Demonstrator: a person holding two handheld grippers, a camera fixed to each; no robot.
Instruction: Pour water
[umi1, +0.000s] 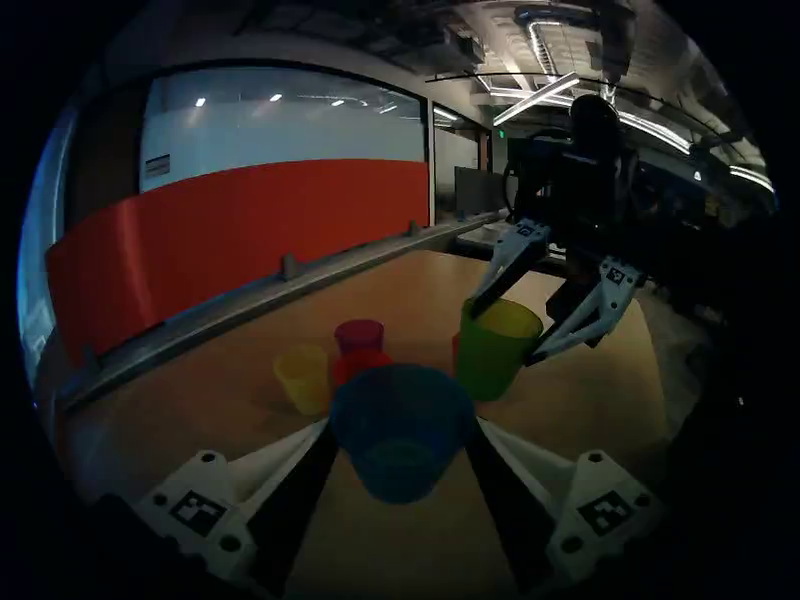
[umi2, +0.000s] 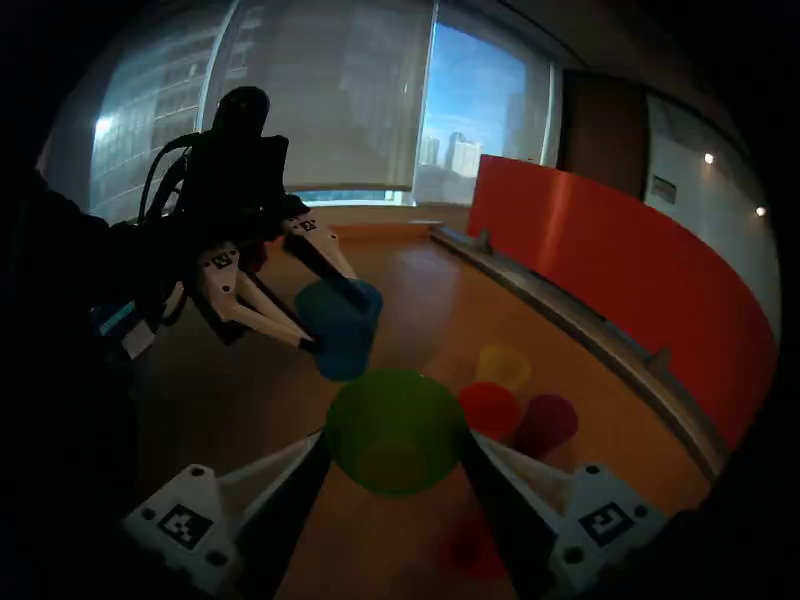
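Observation:
My left gripper (umi1: 403, 440) is shut on a blue cup (umi1: 402, 428), held upright above the wooden table (umi1: 590, 400). Across from it, the right gripper (umi1: 505, 330) grips a green cup (umi1: 495, 347). In the right gripper view that green cup (umi2: 395, 430) sits between my right gripper's (umi2: 395, 440) fingers, and the left gripper (umi2: 335, 315) holds the blue cup (umi2: 340, 327) farther off, slightly tilted. On the table stand a yellow cup (umi1: 303, 377), a dark red cup (umi1: 359, 335) and a red cup (umi1: 358, 365). I cannot see water in either held cup.
A red wall panel (umi1: 240, 225) with a metal rail (umi1: 250, 300) runs along one table edge. In the right gripper view, the yellow cup (umi2: 503, 366), red cup (umi2: 490, 409) and dark red cup (umi2: 545, 424) stand to the right, with large windows (umi2: 330, 100) behind.

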